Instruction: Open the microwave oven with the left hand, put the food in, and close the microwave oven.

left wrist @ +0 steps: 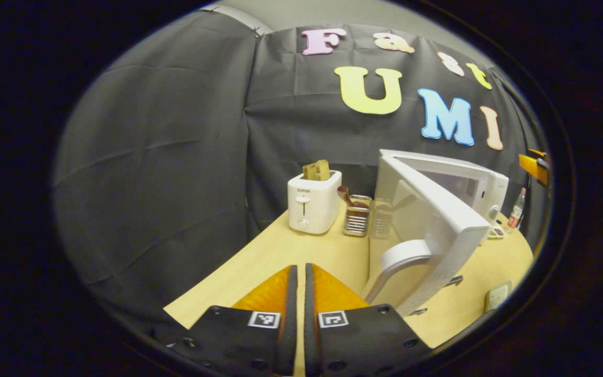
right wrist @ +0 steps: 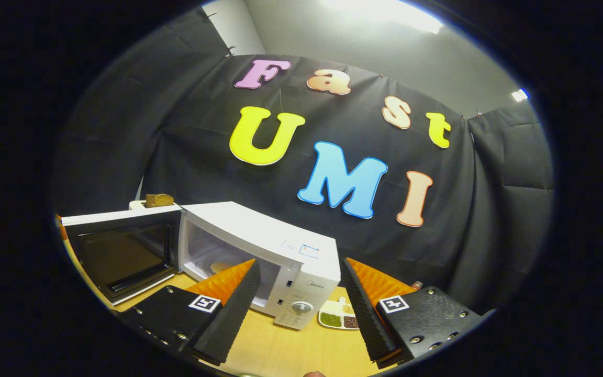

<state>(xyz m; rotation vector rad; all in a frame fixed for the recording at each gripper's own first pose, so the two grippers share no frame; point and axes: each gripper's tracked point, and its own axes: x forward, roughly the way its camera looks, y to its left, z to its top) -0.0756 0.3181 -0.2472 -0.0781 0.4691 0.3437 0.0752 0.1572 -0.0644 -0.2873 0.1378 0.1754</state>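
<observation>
The white microwave (right wrist: 259, 246) stands on the wooden table with its door (right wrist: 123, 256) swung wide open to the left. Something pale yellow (right wrist: 219, 267) lies inside the cavity, partly hidden by a finger. My right gripper (right wrist: 299, 262) is open and holds nothing, hovering in front of the microwave's control panel. In the left gripper view the open door (left wrist: 437, 220) is seen edge-on, its curved handle (left wrist: 401, 256) just right of my left gripper (left wrist: 301, 269). That gripper is shut on nothing and is apart from the handle.
A white toaster (left wrist: 313, 201) with bread in it, a metal utensil holder (left wrist: 356, 214) and a glass jar (left wrist: 382, 217) stand at the table's back. A small divided dish (right wrist: 338, 317) sits in front of the microwave. A bottle (left wrist: 516, 209) stands far right.
</observation>
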